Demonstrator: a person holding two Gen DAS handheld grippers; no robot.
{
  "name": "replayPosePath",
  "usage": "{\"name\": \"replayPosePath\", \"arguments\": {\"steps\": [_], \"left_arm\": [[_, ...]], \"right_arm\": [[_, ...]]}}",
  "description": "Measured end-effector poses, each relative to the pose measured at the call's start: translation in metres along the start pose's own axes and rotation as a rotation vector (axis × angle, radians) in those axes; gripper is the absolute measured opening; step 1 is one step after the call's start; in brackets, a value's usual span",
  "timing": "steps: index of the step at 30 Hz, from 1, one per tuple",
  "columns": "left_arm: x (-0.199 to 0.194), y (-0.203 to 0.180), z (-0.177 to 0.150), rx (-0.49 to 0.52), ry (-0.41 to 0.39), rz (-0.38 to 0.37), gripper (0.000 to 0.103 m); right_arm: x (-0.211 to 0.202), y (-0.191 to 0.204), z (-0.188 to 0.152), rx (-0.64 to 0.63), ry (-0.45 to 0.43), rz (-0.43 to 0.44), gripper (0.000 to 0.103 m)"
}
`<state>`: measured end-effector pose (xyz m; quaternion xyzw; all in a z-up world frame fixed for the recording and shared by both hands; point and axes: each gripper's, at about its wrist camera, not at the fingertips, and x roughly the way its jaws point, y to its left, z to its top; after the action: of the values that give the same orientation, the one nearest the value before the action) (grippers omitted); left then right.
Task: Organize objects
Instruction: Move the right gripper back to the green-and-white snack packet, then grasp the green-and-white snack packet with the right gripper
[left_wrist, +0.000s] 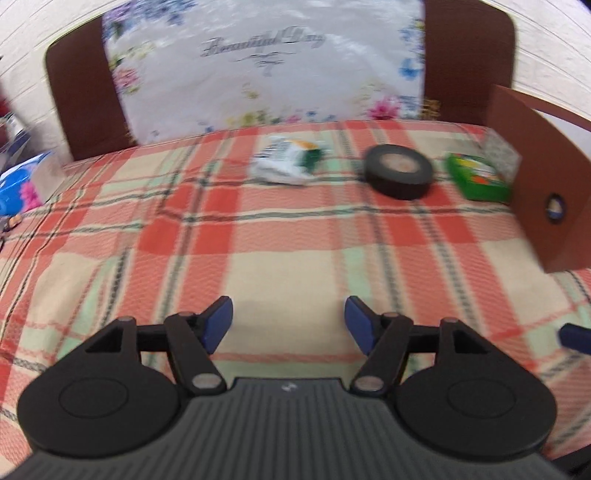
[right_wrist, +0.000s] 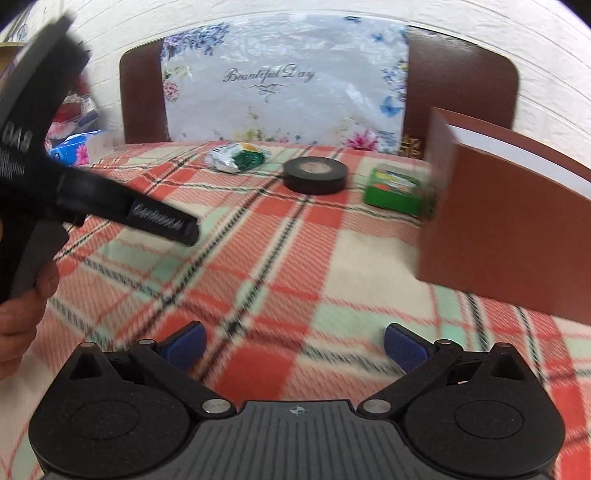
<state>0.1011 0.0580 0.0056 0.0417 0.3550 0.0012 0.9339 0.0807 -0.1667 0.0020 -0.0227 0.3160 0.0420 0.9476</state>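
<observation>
On the plaid blanket (left_wrist: 258, 236) lie a crumpled white-and-green packet (left_wrist: 286, 160), a black tape roll (left_wrist: 399, 171) and a green box (left_wrist: 478, 177), all in a row at the far side. My left gripper (left_wrist: 288, 325) hovers well short of them, open, with nothing between its blue pads. The right wrist view has the same packet (right_wrist: 238, 157), tape roll (right_wrist: 316, 174) and green box (right_wrist: 395, 190). My right gripper (right_wrist: 293, 345) is open and empty over the blanket. A hand (right_wrist: 22, 302) holds the left gripper's body at the left edge.
A brown open box (right_wrist: 509, 229) stands at the right, next to the green box; it is also in the left wrist view (left_wrist: 550, 192). A floral pillow (left_wrist: 266, 66) leans on a brown headboard (left_wrist: 81, 99). Blue and pink packages (left_wrist: 22, 184) sit at the left.
</observation>
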Motion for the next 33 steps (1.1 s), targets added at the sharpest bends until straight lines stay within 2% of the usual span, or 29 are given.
{"name": "replayPosePath", "arguments": {"steps": [2,5,6,7,8,10,12,14,16,20,21,22,23,27,30,33], "left_arm": [[0.01,0.027,0.0,-0.04,-0.012,0.062,0.073],[0.024,0.076,-0.004,-0.146,-0.038,0.123,0.083],[0.027,0.092,-0.008,-0.184,-0.057,0.133,0.087],[0.027,0.105,-0.011,-0.229,-0.084,0.117,0.085],[0.025,0.114,-0.013,-0.276,-0.111,0.09,0.085],[0.023,0.114,-0.015,-0.297,-0.138,0.078,0.086],[0.024,0.103,-0.014,-0.252,-0.145,0.107,0.086],[0.024,0.098,-0.014,-0.226,-0.158,0.096,0.086],[0.024,0.103,-0.015,-0.243,-0.175,0.07,0.086],[0.025,0.112,-0.017,-0.302,-0.185,0.05,0.086],[0.025,0.112,-0.017,-0.303,-0.188,0.05,0.086],[0.025,0.111,-0.017,-0.303,-0.191,0.05,0.086],[0.025,0.111,-0.016,-0.305,-0.194,0.049,0.086],[0.026,0.112,-0.016,-0.323,-0.198,0.045,0.086],[0.027,0.113,-0.015,-0.321,-0.195,0.046,0.086],[0.027,0.113,-0.015,-0.319,-0.189,0.046,0.086]], "right_arm": [[0.008,0.009,0.008,-0.022,-0.007,0.017,0.102],[0.024,0.021,0.025,-0.075,-0.029,0.037,0.101],[0.03,0.025,0.033,-0.101,-0.05,0.034,0.098],[0.035,0.028,0.041,-0.129,-0.078,0.034,0.096],[0.042,0.029,0.052,-0.15,-0.11,0.037,0.087],[0.056,0.028,0.076,-0.148,-0.162,0.04,0.085],[0.073,0.023,0.101,-0.109,-0.179,0.056,0.085],[0.092,0.02,0.122,-0.077,-0.183,0.079,0.086],[0.118,0.026,0.138,-0.113,-0.173,0.095,0.087],[0.163,0.036,0.153,-0.195,-0.128,0.028,0.083],[0.17,0.035,0.156,-0.193,-0.113,0.04,0.074],[0.176,0.034,0.158,-0.194,-0.088,0.071,0.052],[0.179,0.033,0.159,-0.189,-0.071,0.098,0.051],[0.165,0.04,0.148,-0.249,-0.079,0.102,0.048],[0.14,0.044,0.13,-0.265,-0.077,0.128,0.048],[0.1,0.048,0.096,-0.29,-0.079,0.157,0.048]]}}
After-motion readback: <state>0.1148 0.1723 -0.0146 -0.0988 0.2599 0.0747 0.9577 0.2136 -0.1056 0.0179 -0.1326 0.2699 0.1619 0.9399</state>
